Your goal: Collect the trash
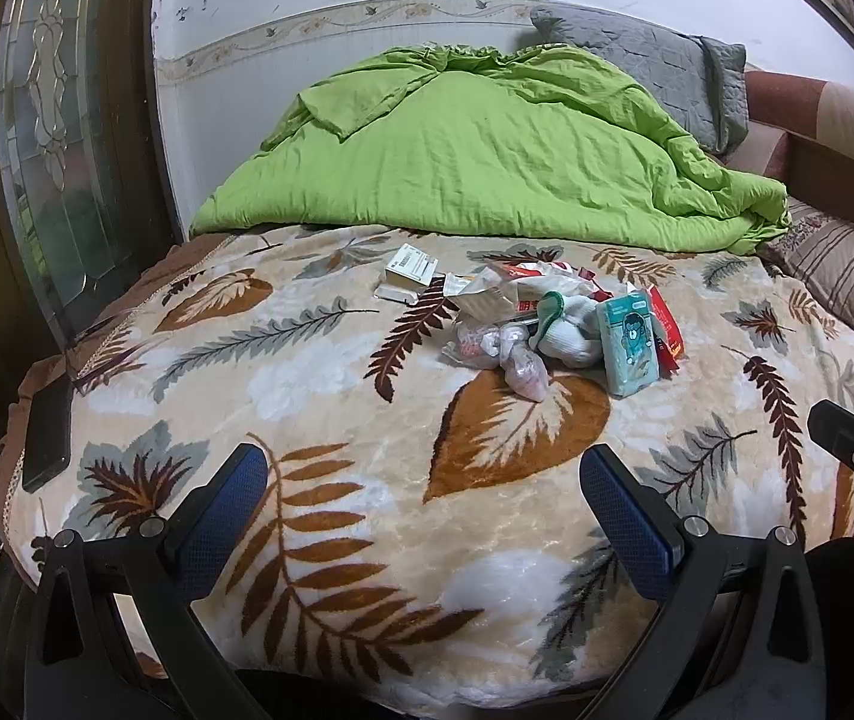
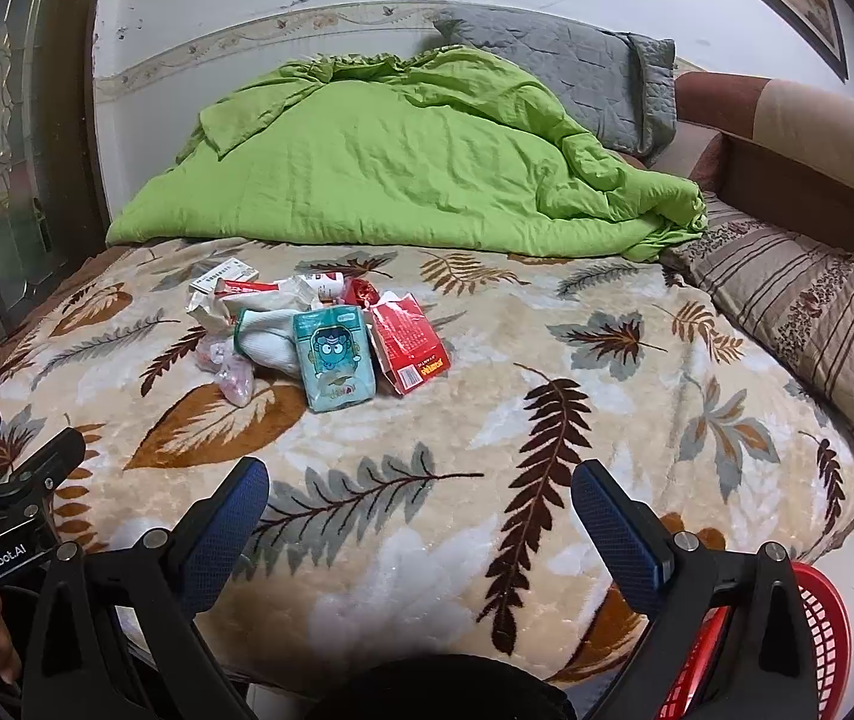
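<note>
green duvet (image 1: 487, 156) | gray pillow (image 1: 655, 60) | leaf blanket (image 2: 487, 420) | phone (image 1: 47, 438)

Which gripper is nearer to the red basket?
Right. The red basket sits just beside the right gripper, at its lower right by the bed edge. The left gripper is farther left, and only a sliver of basket shows there.

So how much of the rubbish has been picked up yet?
None, it seems. The trash pile, including the teal packet and red wrapper, lies on the blanket. The left gripper and right gripper are open, holding nothing. What the red basket holds is hidden.
</note>
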The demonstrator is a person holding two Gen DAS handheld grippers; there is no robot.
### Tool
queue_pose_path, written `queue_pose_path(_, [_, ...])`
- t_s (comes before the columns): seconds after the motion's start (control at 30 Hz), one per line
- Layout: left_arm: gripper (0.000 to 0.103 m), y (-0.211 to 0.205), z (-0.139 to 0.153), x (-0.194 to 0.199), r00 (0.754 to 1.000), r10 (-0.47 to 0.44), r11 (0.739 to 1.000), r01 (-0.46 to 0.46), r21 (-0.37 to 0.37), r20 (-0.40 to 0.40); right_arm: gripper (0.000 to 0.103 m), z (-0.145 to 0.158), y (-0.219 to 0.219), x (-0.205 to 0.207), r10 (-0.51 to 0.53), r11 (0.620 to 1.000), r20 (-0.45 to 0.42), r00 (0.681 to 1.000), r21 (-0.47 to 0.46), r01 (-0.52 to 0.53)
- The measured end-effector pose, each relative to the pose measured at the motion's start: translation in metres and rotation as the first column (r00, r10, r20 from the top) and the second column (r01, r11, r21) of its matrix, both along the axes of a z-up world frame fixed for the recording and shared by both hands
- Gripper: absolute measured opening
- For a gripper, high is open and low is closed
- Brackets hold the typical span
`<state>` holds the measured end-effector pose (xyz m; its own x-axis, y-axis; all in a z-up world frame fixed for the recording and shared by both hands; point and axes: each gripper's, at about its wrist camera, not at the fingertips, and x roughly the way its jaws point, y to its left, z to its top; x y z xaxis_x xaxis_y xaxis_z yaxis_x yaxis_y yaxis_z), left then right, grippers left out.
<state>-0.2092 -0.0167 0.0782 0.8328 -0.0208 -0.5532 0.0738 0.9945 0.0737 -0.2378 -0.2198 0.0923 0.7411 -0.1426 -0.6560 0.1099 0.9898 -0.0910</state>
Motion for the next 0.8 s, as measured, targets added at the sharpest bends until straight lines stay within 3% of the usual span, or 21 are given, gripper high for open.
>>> queue_pose_path(0.4, [0.103, -0.001, -0.005, 0.007, 0.999, 0.006, 0.999, -0.008, -0.035, -0.046, 0.089, -0.005, -0.003, 0.012, 0.084, 0.99, -0.042, 0.996, 0.118, -0.078])
queue_pose_path(0.67, [0.103, 0.014, -0.007, 0.033, 0.993, -0.046, 0.989, 0.03, -0.142, -0.111, 0.07, -0.019, 0.005, 0.042, 0.179, 0.956, -0.066, 0.982, 0.246, -0.158])
queue_pose_path(0.8, [0.103, 0.02, -0.009, 0.046, 0.988, -0.069, 0.978, 0.041, -0.205, -0.134, 0.069, -0.024, 0.005, 0.057, 0.186, 0.946, -0.073, 0.98, 0.283, -0.159])
